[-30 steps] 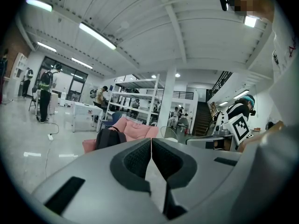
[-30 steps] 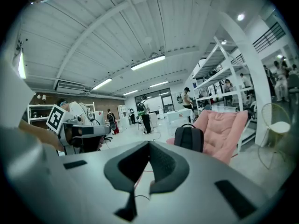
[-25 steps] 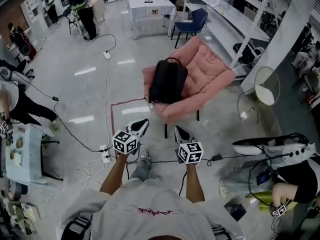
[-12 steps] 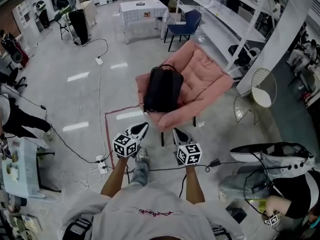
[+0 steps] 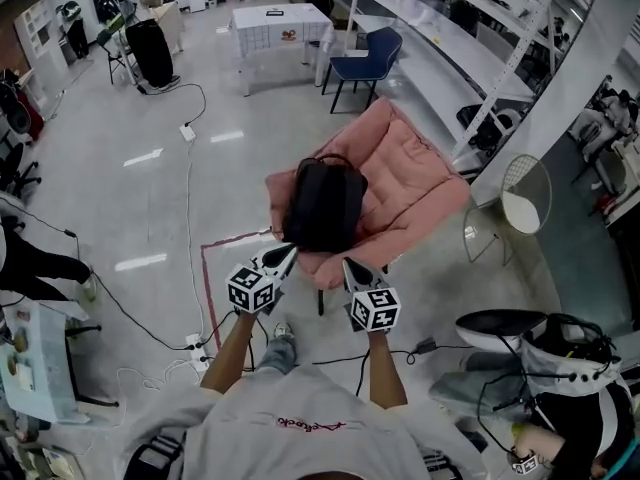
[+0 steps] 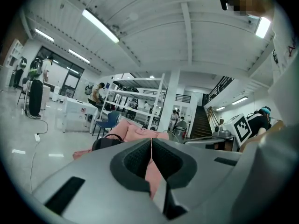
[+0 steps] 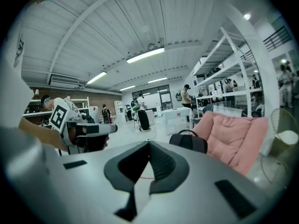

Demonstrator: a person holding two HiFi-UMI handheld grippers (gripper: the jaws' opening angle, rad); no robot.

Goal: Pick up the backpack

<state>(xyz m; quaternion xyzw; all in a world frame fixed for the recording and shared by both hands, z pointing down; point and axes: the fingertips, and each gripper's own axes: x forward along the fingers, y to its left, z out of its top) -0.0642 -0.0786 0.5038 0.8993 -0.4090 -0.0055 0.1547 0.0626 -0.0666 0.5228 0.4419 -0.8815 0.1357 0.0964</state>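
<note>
Backpack (image 5: pixel 325 203) on pink chair (image 5: pixel 410 168) lies nearer left tool (image 5: pixel 290 252) and right tool (image 5: pixel 350 265), both closed, than before.

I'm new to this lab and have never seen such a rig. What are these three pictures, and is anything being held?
There is no robot: a person holds a two-jaw tool in each hand, the left gripper and the right gripper. The overhead picture comes from a camera on the person's head, looking down. The other two come from cameras riding on each gripper, looking along its jaws. Both grippers are shut and hold nothing. Ahead, a black fabric backpack lies on a pink cushioned armchair, not yet touched.
</note>
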